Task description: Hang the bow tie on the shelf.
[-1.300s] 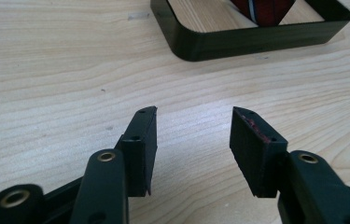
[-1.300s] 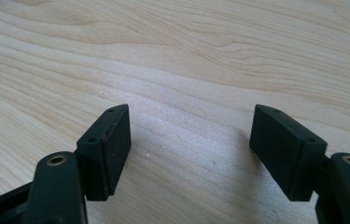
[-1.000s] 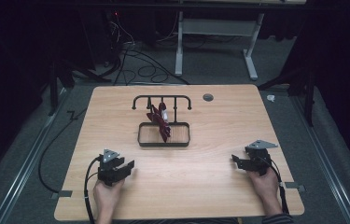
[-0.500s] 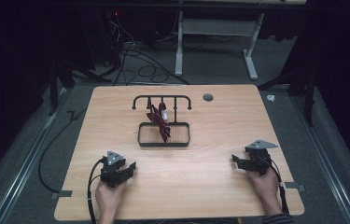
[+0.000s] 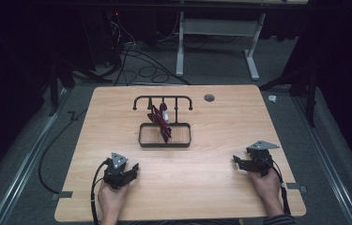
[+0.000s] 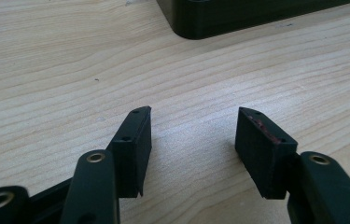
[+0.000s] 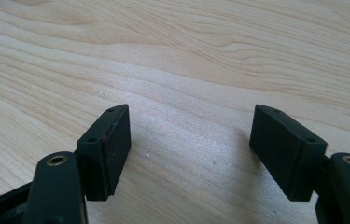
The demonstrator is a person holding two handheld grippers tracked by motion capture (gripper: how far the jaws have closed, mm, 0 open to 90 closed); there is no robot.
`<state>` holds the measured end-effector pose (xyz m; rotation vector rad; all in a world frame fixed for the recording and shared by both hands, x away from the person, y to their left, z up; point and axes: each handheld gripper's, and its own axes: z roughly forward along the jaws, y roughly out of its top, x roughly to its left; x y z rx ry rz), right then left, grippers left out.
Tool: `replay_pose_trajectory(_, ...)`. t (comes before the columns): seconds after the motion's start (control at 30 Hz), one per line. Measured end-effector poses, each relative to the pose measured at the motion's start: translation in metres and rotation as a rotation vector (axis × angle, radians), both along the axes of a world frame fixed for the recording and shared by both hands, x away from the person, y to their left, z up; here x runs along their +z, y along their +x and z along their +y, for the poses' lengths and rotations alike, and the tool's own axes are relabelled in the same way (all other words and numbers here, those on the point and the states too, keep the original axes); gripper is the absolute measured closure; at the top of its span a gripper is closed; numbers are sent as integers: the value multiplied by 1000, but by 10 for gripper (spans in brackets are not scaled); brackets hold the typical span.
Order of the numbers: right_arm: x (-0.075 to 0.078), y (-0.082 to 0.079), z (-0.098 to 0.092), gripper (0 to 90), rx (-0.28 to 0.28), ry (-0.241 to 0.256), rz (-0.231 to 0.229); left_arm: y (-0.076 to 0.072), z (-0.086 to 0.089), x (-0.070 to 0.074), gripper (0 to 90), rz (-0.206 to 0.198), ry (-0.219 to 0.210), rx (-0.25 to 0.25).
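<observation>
The dark red item (image 5: 160,123) hanging on the black rack (image 5: 164,135) is too small to identify. The left hand-held gripper (image 6: 192,133) view cuts off the rack's base corner. Both hand-held grippers, the right (image 7: 190,135) too, gape wide, empty, over bare worktop (image 5: 220,122), well apart from the rack.

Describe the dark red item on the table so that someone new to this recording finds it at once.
Start at the wooden table and find the black tray near its middle, before a black rack. The dark red item rises from the tray, leaning against the rack. It is the table's one coloured thing; both grippers rest far nearer the person.
</observation>
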<state>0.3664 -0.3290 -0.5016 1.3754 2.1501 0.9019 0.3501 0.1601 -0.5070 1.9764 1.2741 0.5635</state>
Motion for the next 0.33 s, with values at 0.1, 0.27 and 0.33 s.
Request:
replay_pose_trajectory(0.1, 0, 0, 0, 303, 0, 0, 0, 0, 0, 0, 444, 3, -2, -1)
replay_pose_trajectory(0.27, 0, 0, 0, 303, 0, 0, 0, 0, -1, 0, 416, 3, 0, 1)
replay_pose_trajectory(0.33, 0, 0, 0, 303, 0, 0, 0, 0, -1, 0, 416, 3, 0, 1)
